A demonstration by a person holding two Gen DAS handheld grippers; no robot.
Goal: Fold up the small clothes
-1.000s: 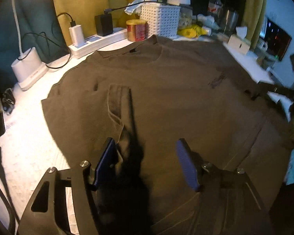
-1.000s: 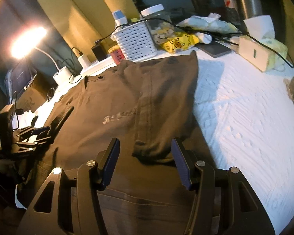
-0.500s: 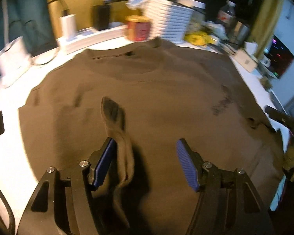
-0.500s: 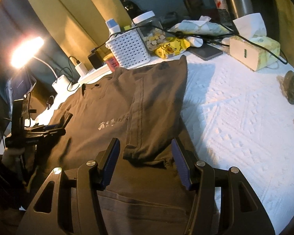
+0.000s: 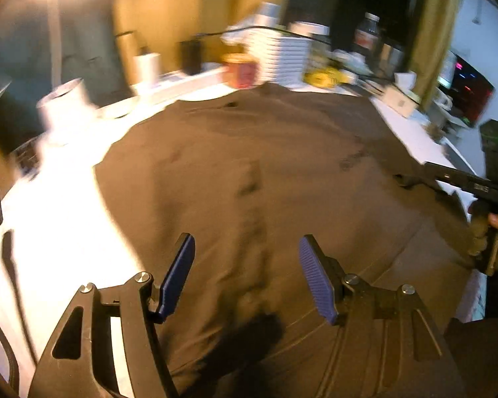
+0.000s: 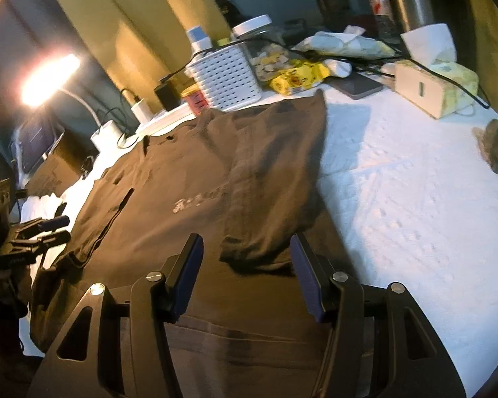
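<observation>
Dark brown t-shirt [image 6: 196,199] lying flat, front up, on the white textured table [image 6: 415,205], collar at the far end by the clutter. Pale printed lettering [image 6: 199,199] across the chest. Its right sleeve side is folded inward over the body, the folded flap's edge [image 6: 259,258] ending near the hem. Opposite sleeve also lies folded in as a narrow strip [image 6: 116,212]. Left wrist view is motion-blurred; shirt [image 5: 265,182] fills most of it.

Dark brown shirt [image 6: 196,179], white textured tablecloth [image 6: 398,199], white perforated basket [image 6: 224,76], blue-padded black tongs [image 6: 245,268]
</observation>
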